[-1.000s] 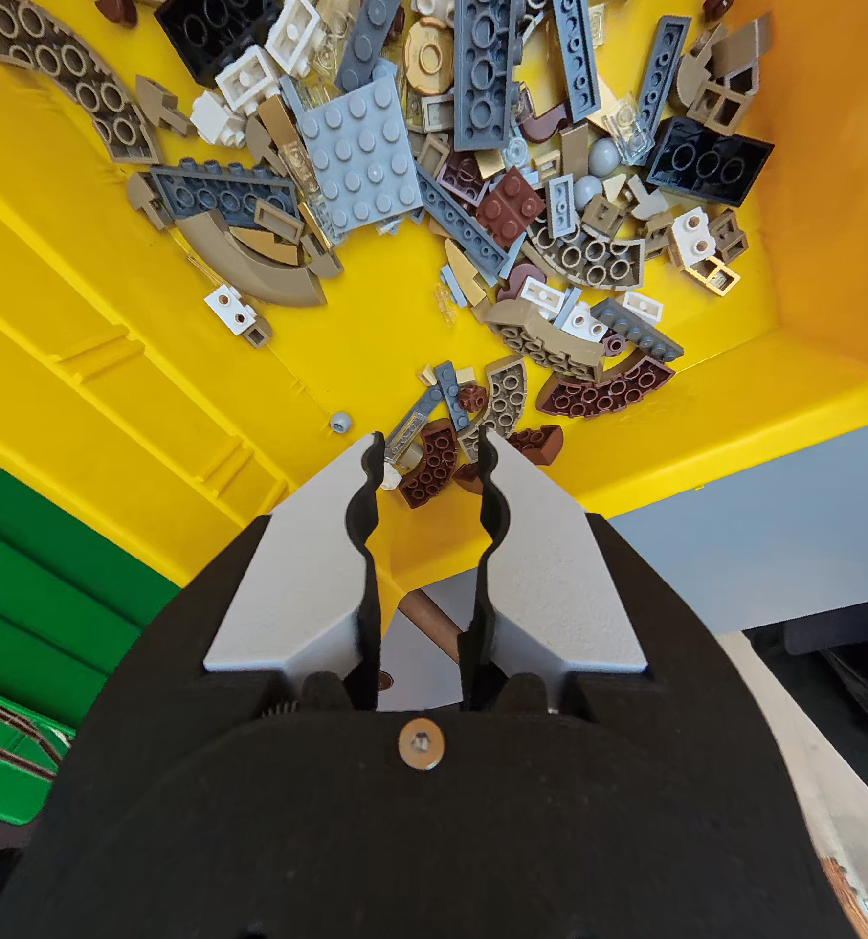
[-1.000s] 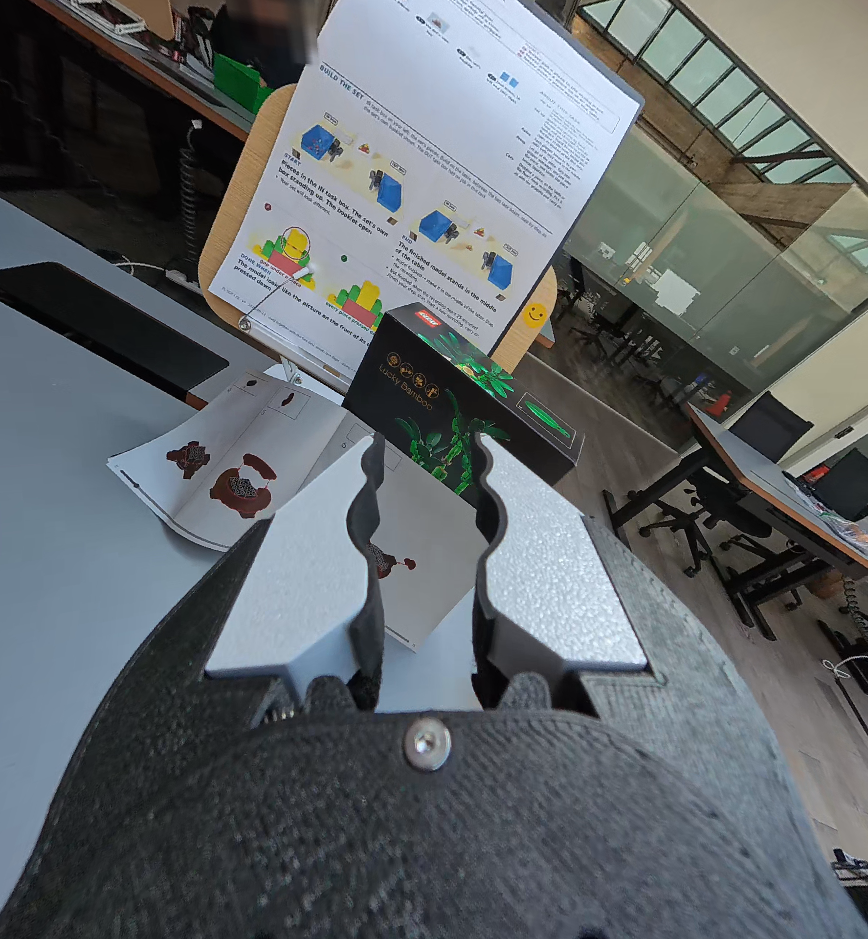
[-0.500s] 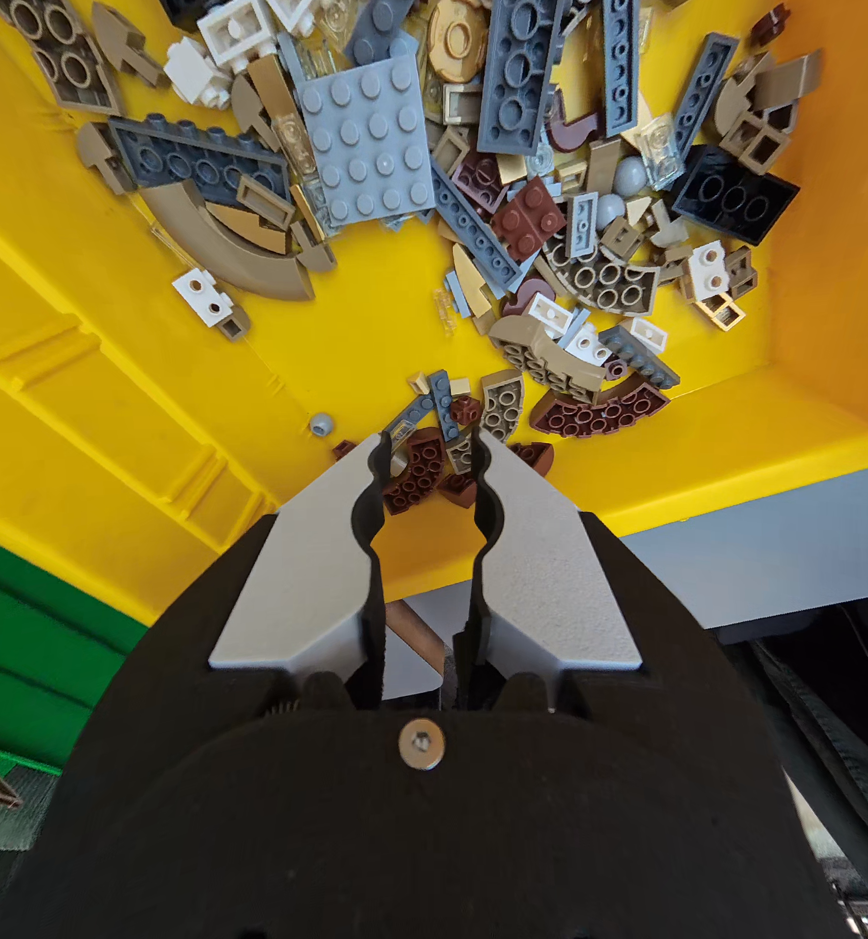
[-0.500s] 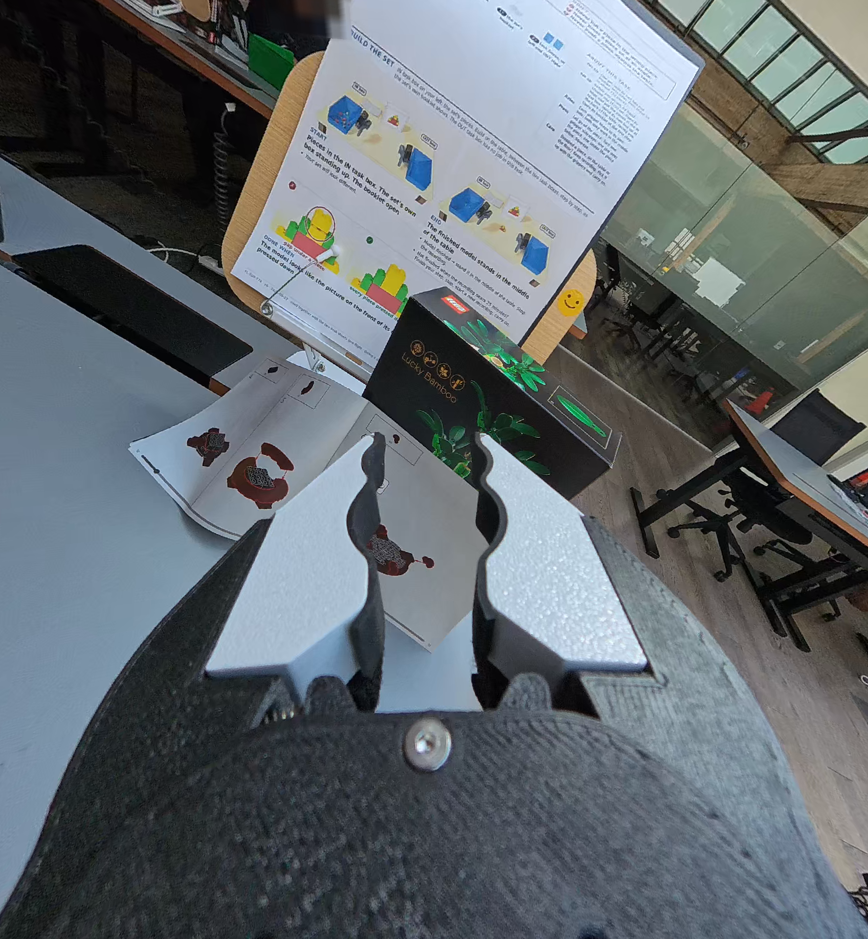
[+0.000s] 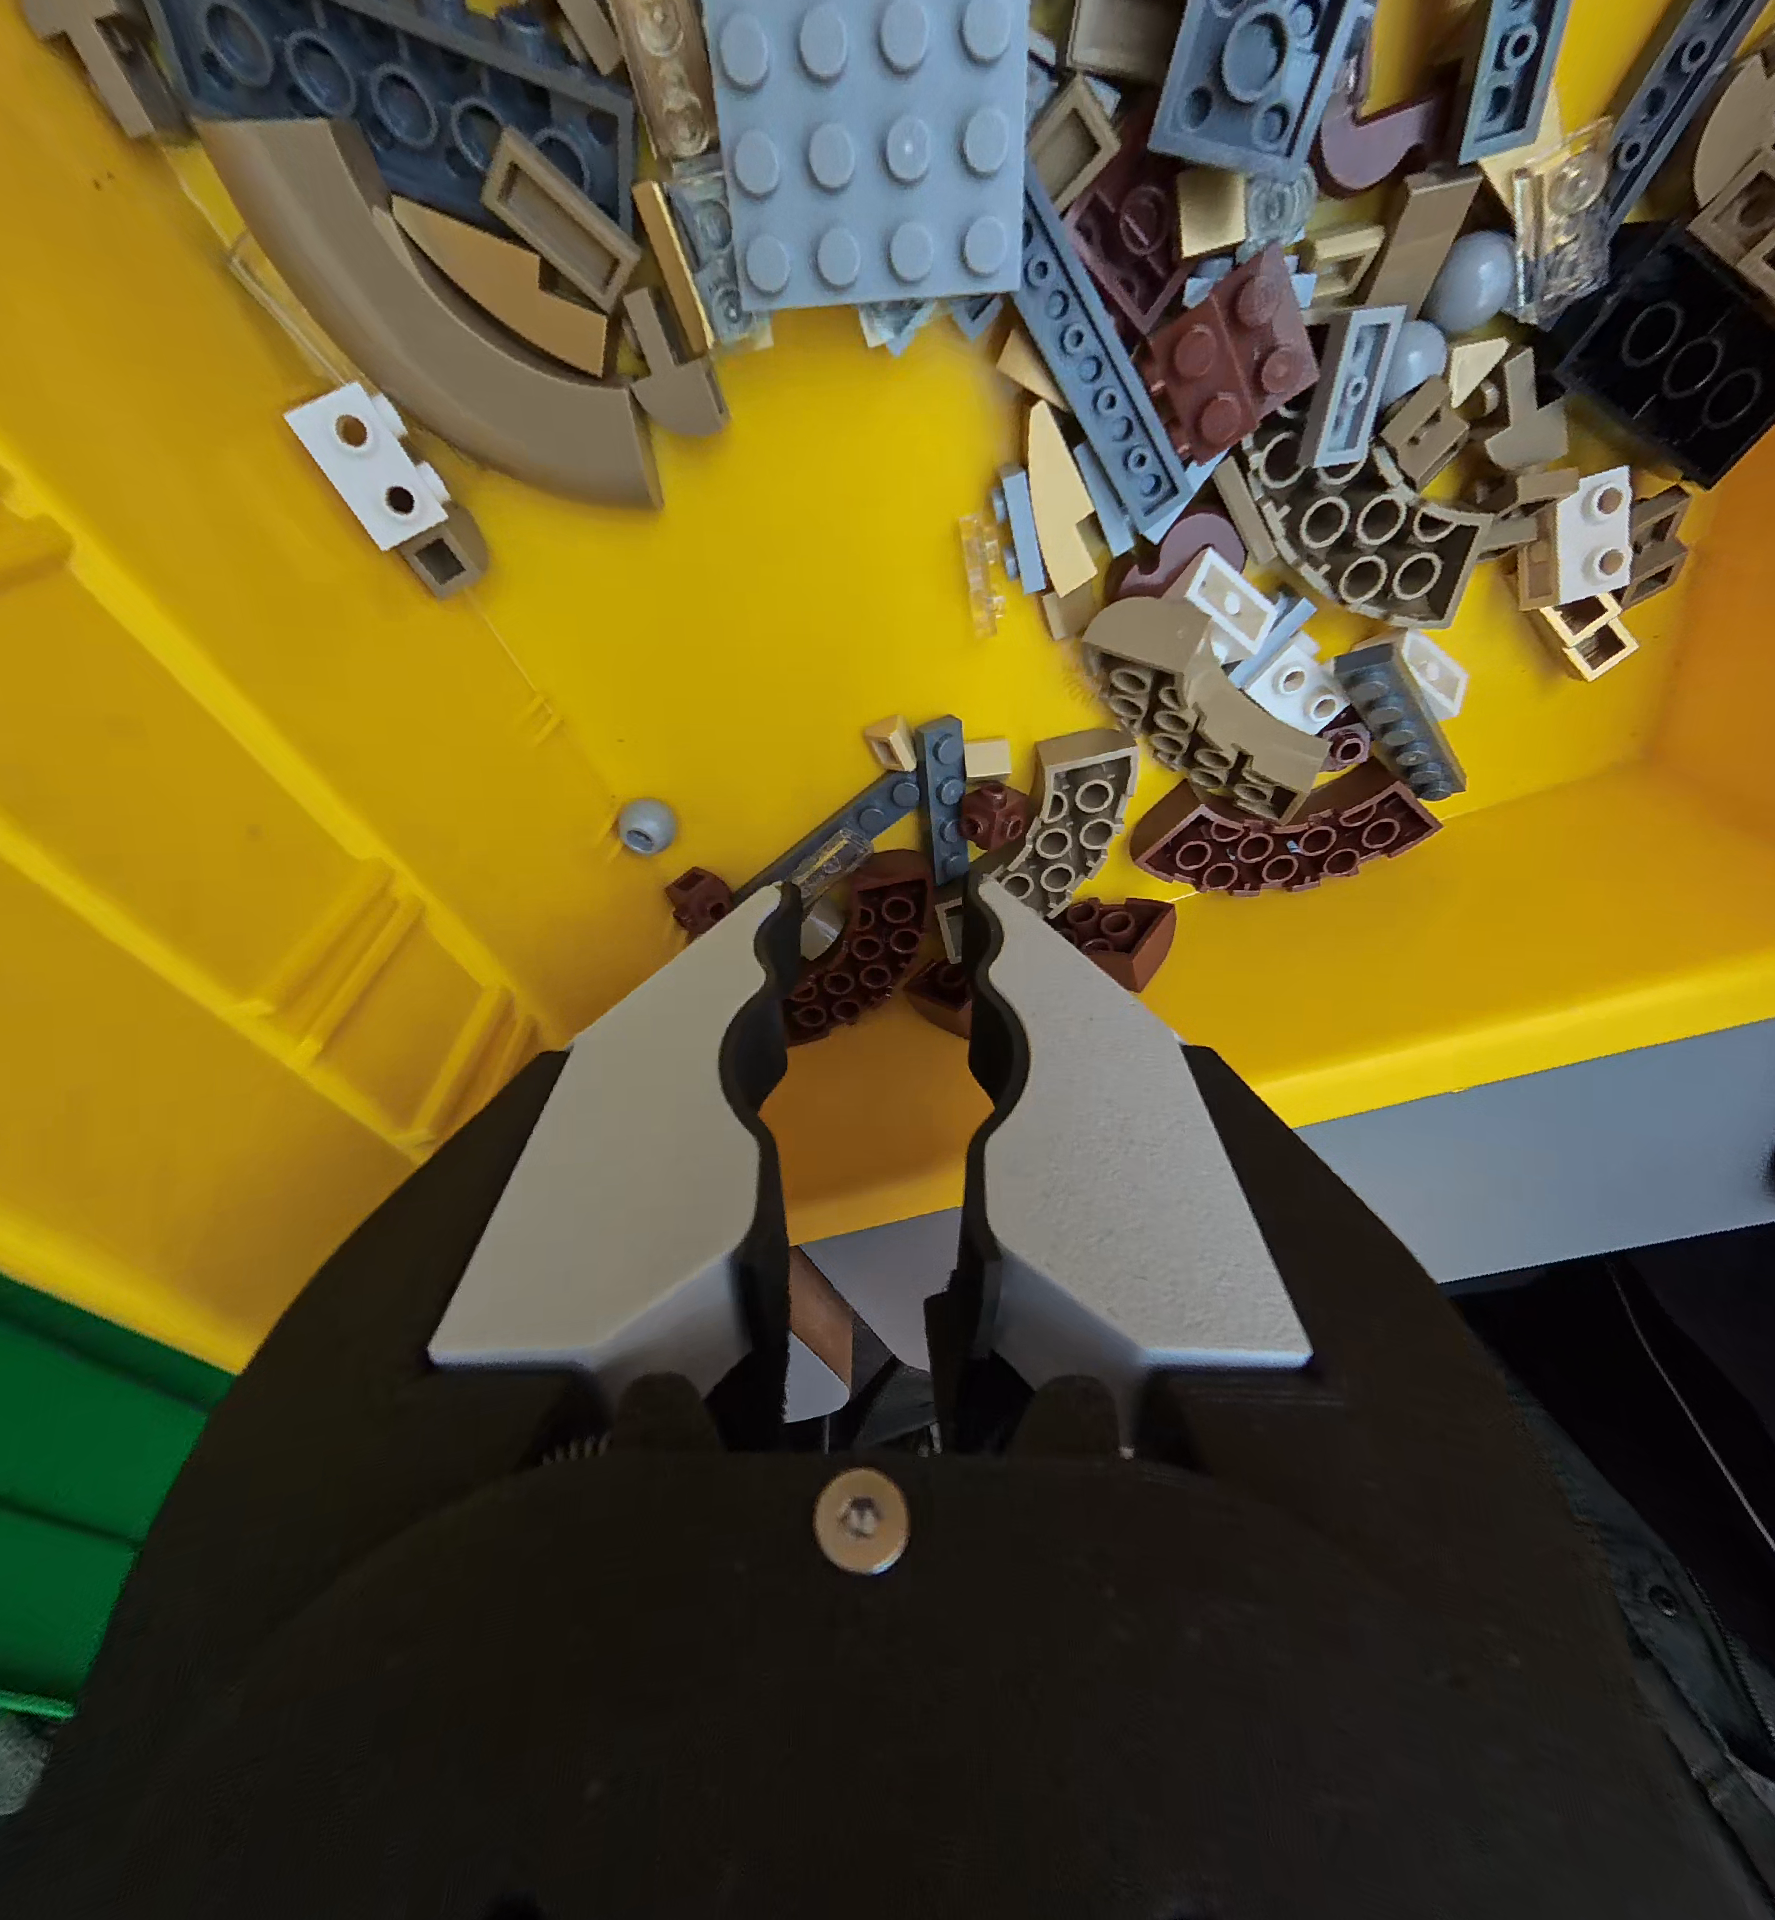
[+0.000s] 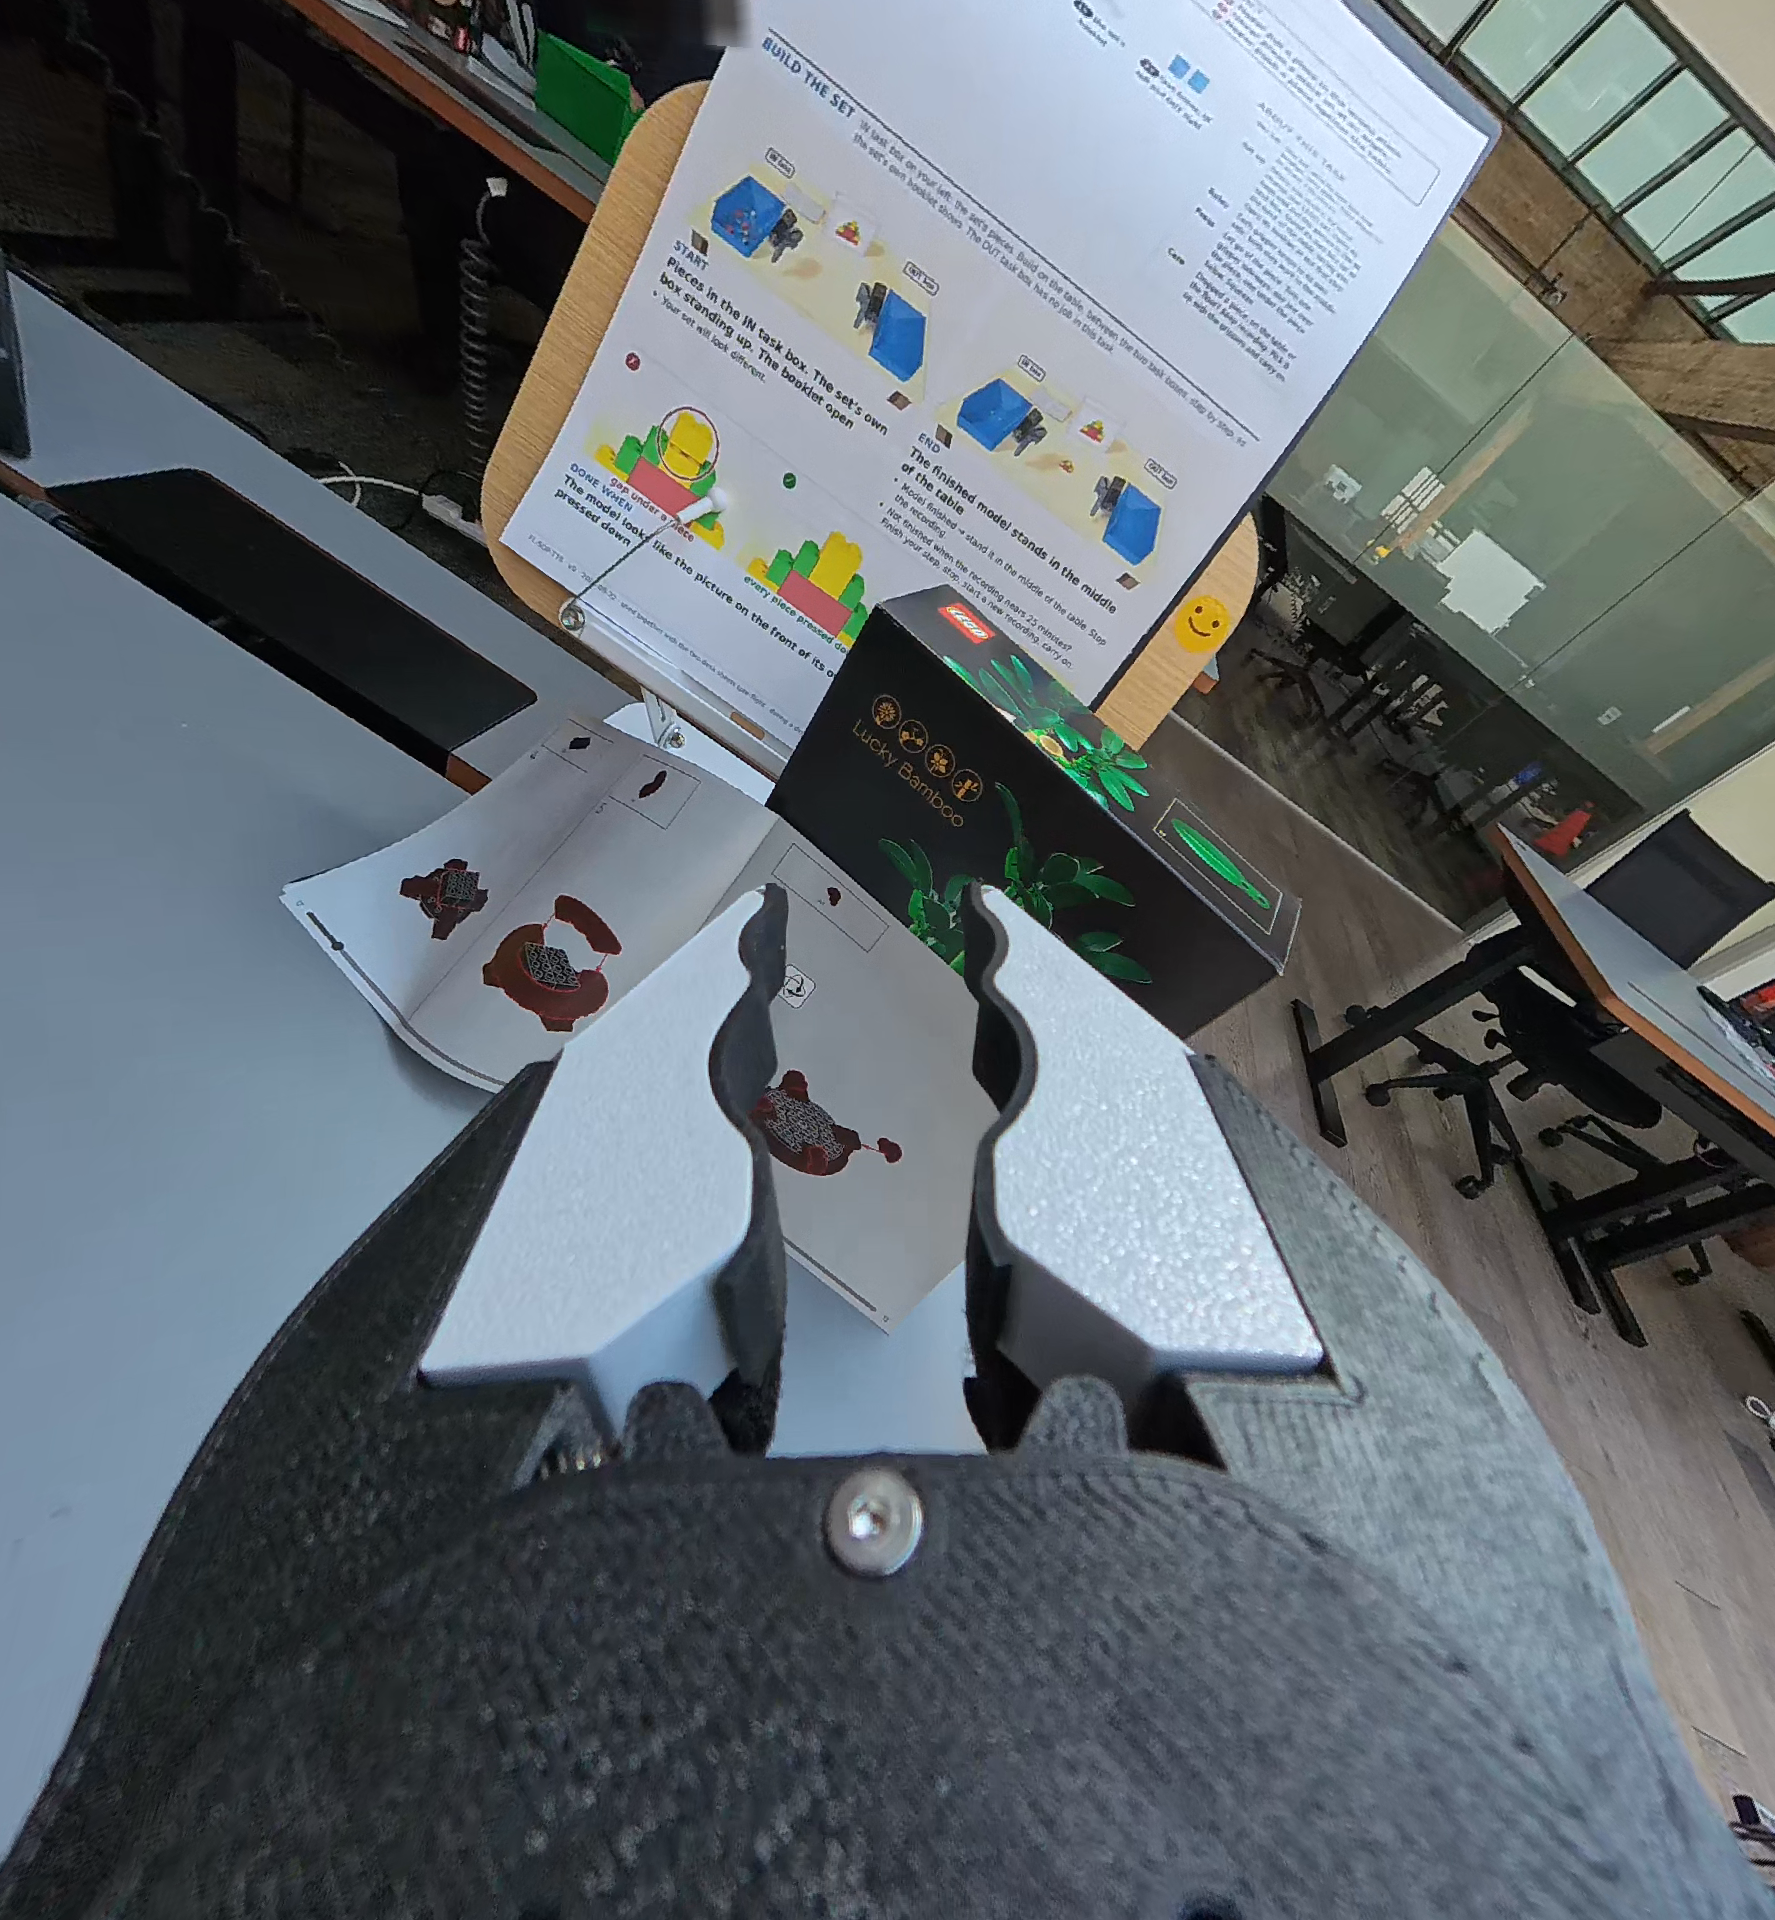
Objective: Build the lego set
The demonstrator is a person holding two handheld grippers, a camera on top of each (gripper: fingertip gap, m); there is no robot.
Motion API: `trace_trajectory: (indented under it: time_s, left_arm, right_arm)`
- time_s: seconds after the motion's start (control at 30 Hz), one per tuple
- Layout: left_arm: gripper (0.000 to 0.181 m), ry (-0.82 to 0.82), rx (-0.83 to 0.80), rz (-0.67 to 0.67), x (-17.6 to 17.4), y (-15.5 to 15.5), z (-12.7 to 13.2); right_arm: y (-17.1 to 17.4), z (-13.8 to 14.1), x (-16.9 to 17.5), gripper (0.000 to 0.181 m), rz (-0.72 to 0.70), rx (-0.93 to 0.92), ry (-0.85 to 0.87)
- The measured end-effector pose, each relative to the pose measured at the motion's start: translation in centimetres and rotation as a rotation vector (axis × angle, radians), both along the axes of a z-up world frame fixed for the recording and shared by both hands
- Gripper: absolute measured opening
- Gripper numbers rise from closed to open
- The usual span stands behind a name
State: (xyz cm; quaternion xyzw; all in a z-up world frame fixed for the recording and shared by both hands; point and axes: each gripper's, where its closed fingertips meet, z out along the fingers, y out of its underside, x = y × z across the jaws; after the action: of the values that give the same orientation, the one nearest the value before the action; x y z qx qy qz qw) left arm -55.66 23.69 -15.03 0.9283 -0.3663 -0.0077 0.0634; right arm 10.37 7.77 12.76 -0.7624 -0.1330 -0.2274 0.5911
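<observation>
Lego pieces lie heaped in your yellow bin, crowding the curved reddish-brown brick between your left gripper, jaws spread, its length running near-to-far. Your right gripper, jaws spread and empty, hovers over the booklet on the bench.

Yellow bin — brown, grey, perhaps tan bricks

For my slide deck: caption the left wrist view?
Open left gripper poised over reddish-brown curved brick in yellow plastic bin.
</observation>
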Motion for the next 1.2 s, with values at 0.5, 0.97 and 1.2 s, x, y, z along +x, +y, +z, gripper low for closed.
trace_trajectory:
  time_s: [0.5, 0.97, 1.2]
  left_arm:
    - [0.027, 0.016, 0.004, 0.054, -0.11, 0.03, -0.07]
    - [0.016, 0.082, 0.039, -0.004, -0.53, 0.21, -0.12]
    - [0.017, 0.077, 0.028, -0.005, -0.67, 0.11, -0.16]
  right_arm:
    - [-0.01, -0.15, -0.04, 0.033, 0.007, -0.009, -0.007]
    - [0.35, -0.51, -0.70, 0.033, 0.025, -0.034, -0.029]
    - [0.50, -0.73, -0.97, 0.033, 0.032, -0.048, -0.039]
